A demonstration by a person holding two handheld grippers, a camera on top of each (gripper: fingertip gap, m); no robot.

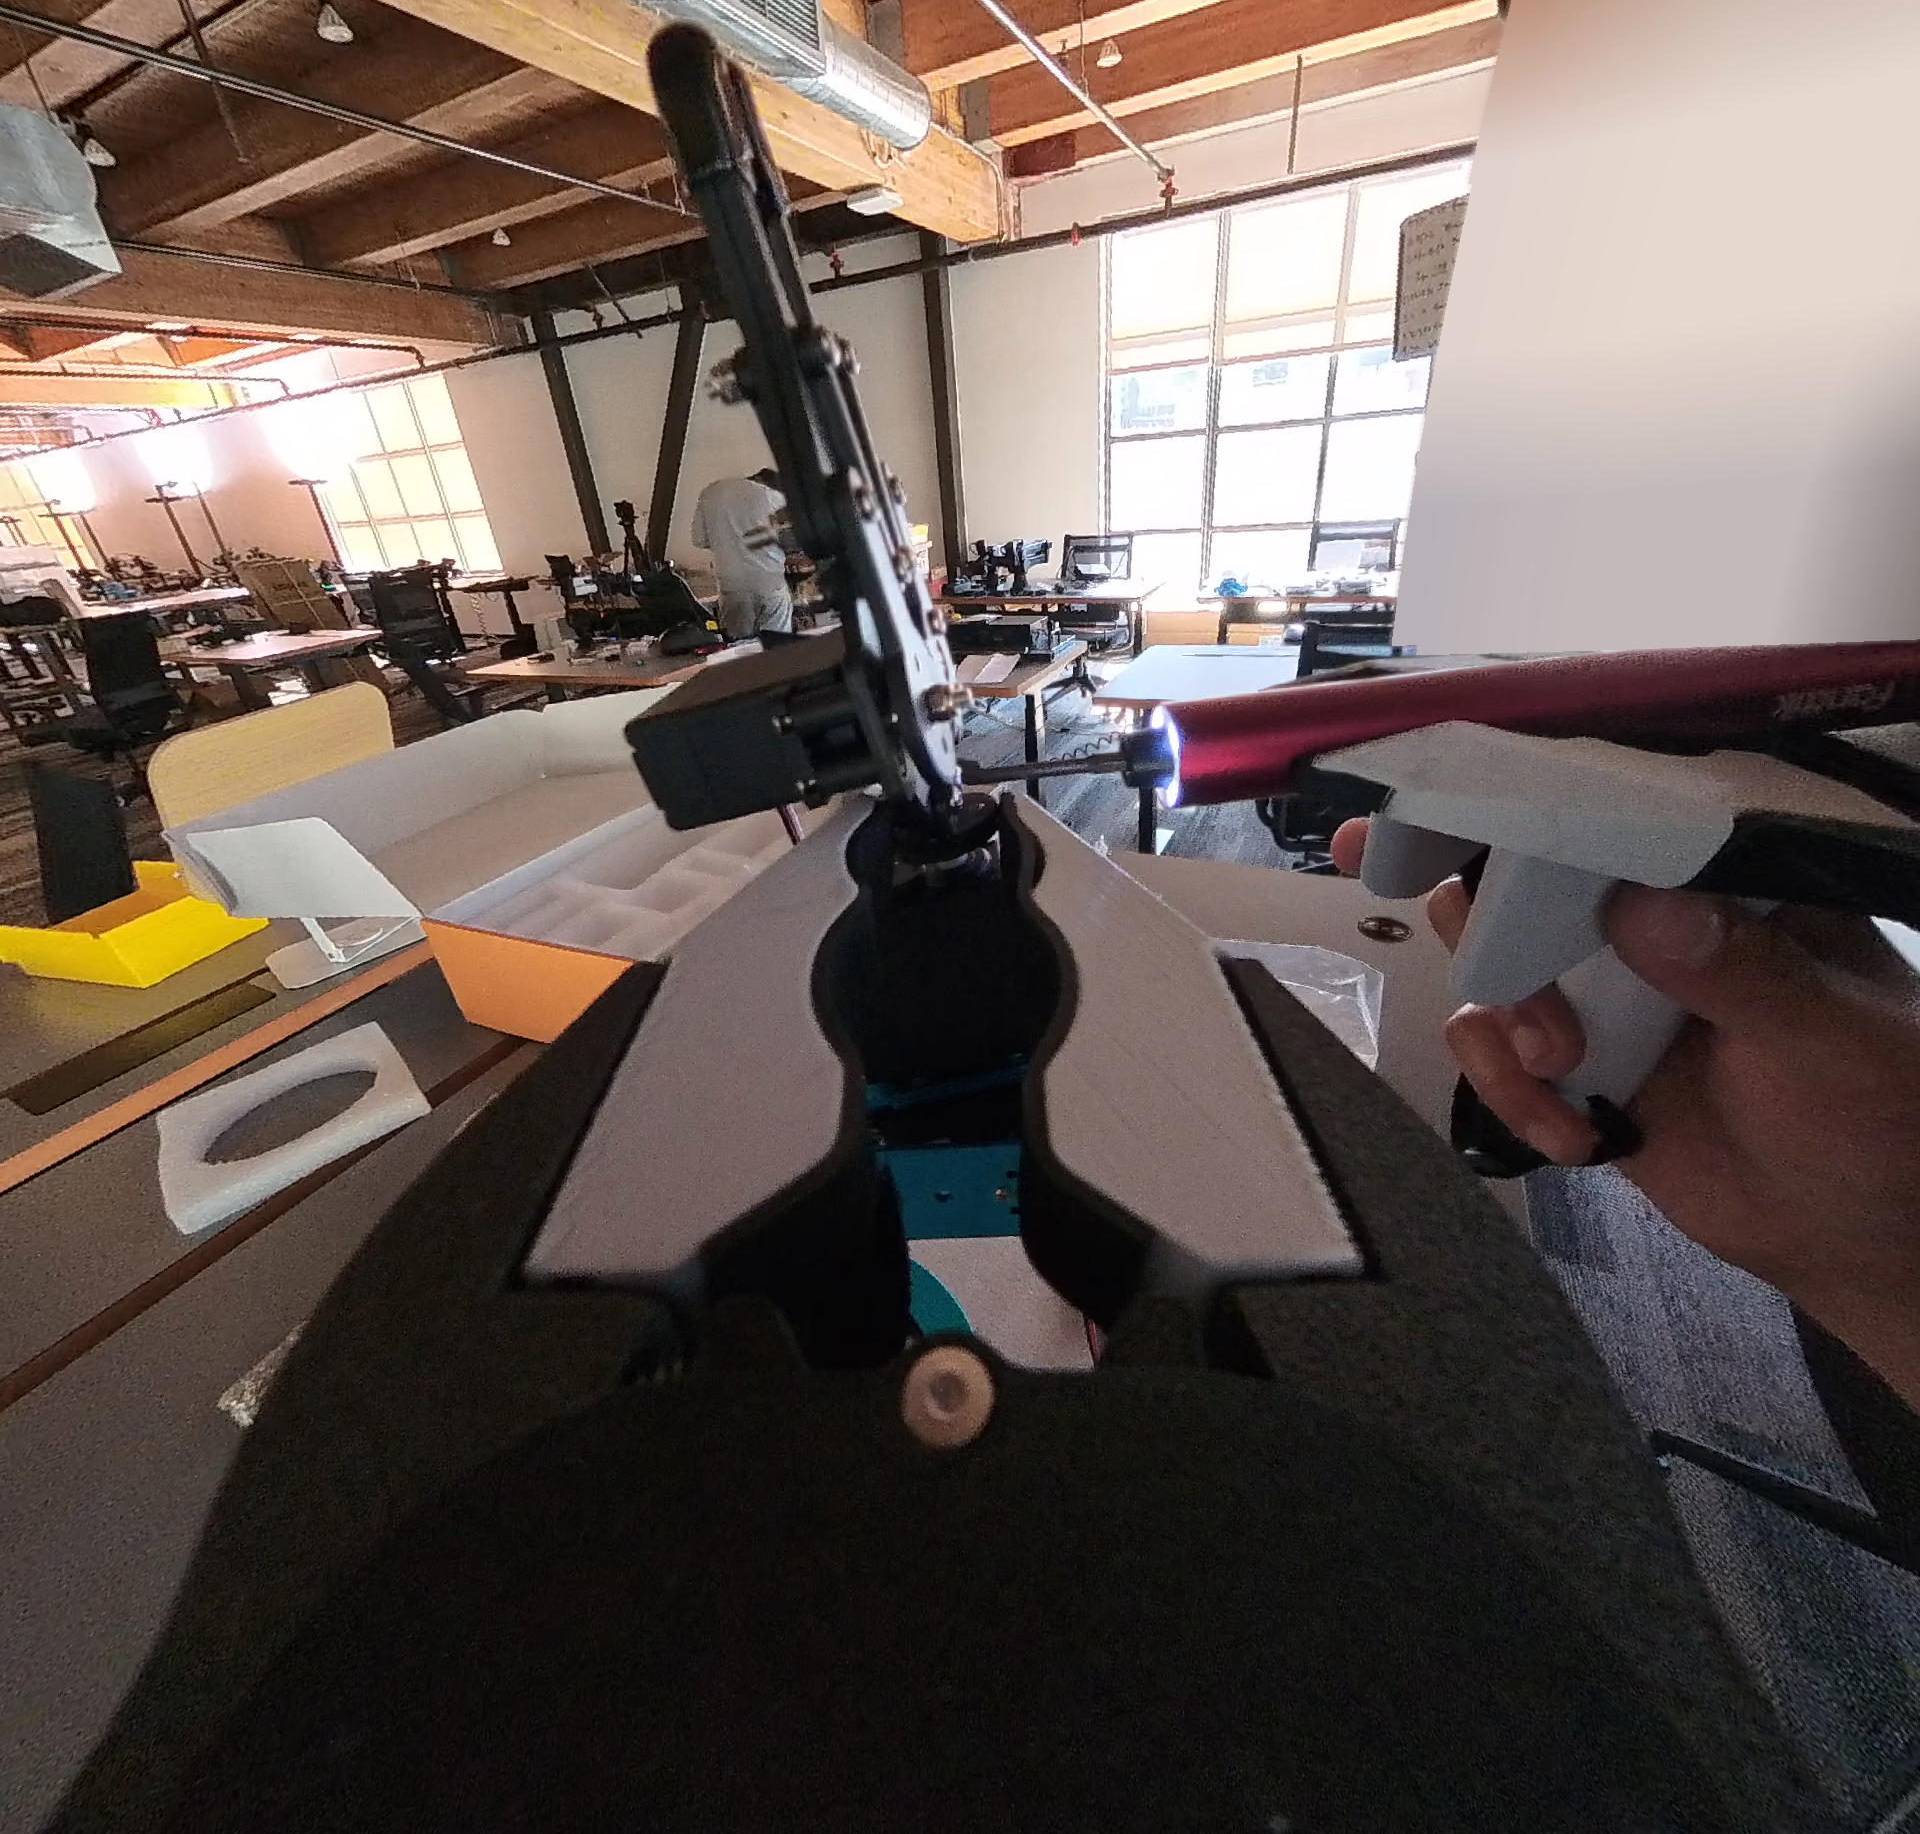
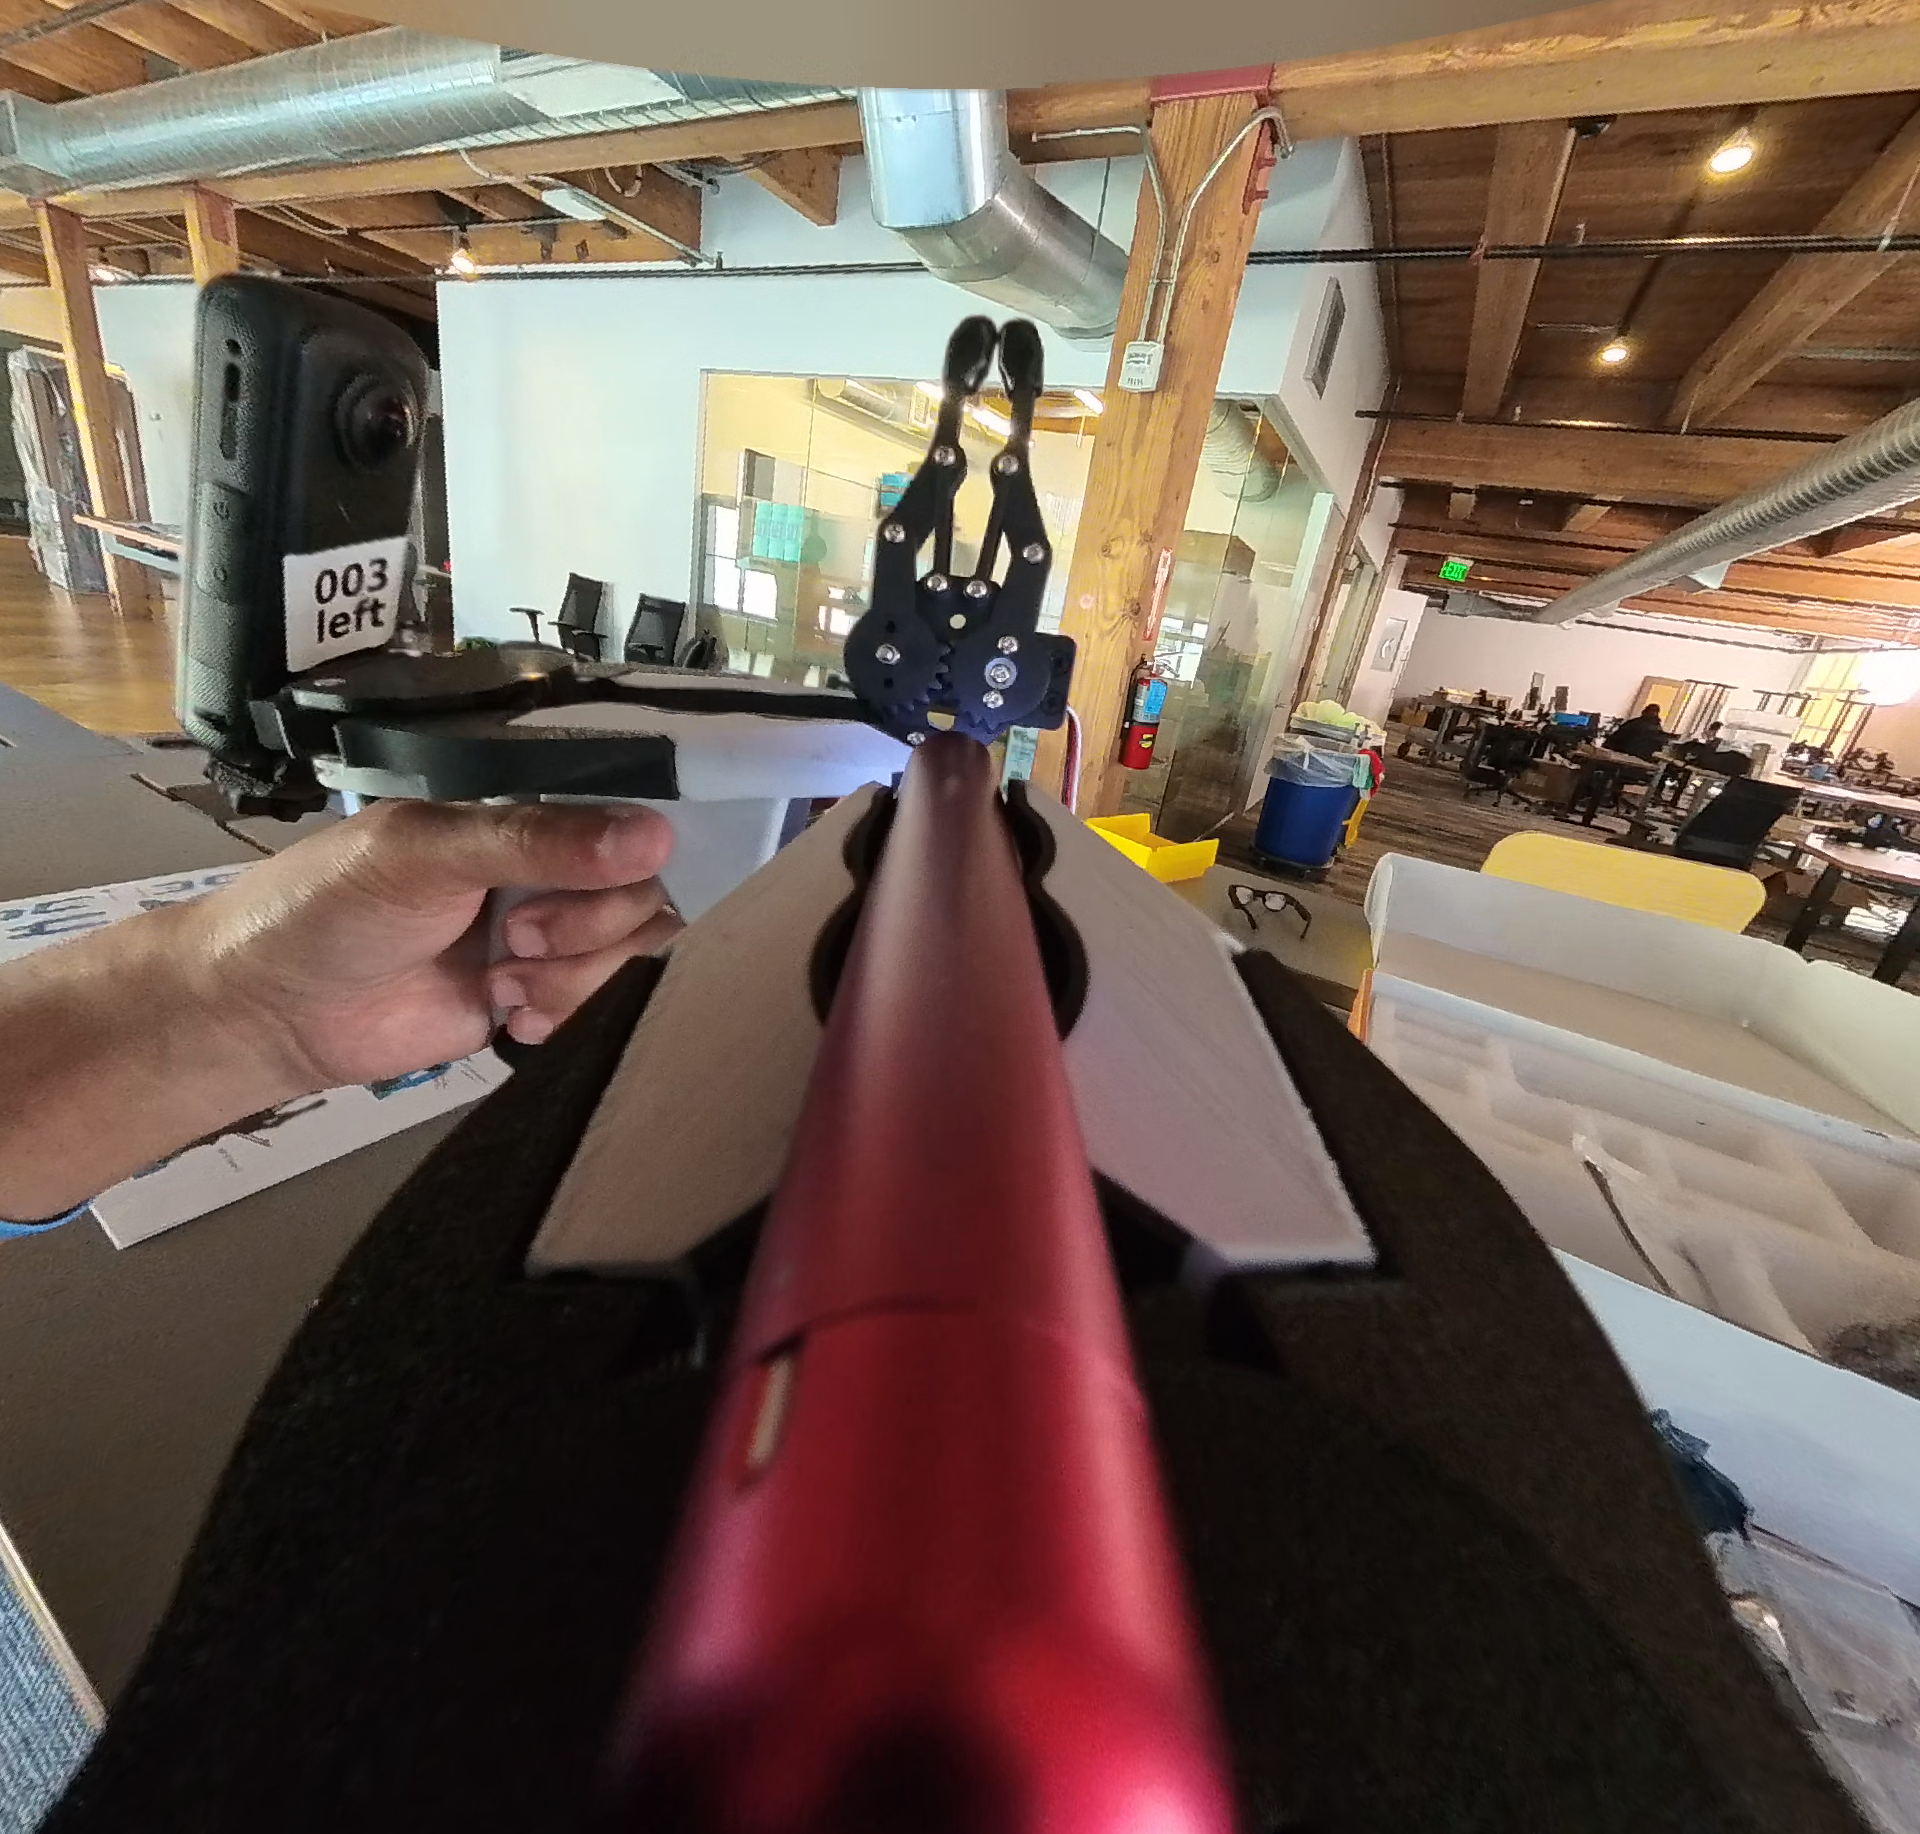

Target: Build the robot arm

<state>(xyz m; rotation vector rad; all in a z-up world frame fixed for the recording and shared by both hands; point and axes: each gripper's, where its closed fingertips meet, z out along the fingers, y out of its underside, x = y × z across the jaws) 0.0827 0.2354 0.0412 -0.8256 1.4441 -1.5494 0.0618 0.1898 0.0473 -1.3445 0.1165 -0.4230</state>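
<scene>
Left tongs (image 1: 940, 828) clamped on the base of a small black robot claw (image 1: 800, 496); the claw assembly stands tilted up out of the tips, servo block on its left side, blue bracket and a red wire visible down between the white fingers (image 1: 717, 1036). Right wrist view shows the same claw (image 2: 971, 579) face-on: gears at the bottom, its two linkage fingers nearly touching at the rubber tips.

Left to right in the left wrist view: yellow bin (image 1: 125, 927) on the desk (image 1: 94, 1067), white foam piece with an oval cutout (image 1: 291, 1109) lying flat near it, then an open white box with an orange side (image 1: 499, 849) and moulded compartments, just behind the left tongs. Plastic bag (image 1: 1320, 984) on the desk right of the tongs.

Right tongs (image 2: 956, 776) closed on a red electric screwdriver (image 2: 935, 1265), body lying along the gap between the fingers. From the left view the screwdriver (image 1: 1507, 719) is roughly horizontal, light on at the nose, bit reaching the lower side of the claw near the gear plate; probably on a screw head, but the contact point is too small to confirm.

A hand (image 1: 1704, 1057) grips the right tongs' white handle; another hand (image 2: 416, 943) holds the left tongs' handle, with a black camera (image 2: 301, 496) mounted above it.
</scene>
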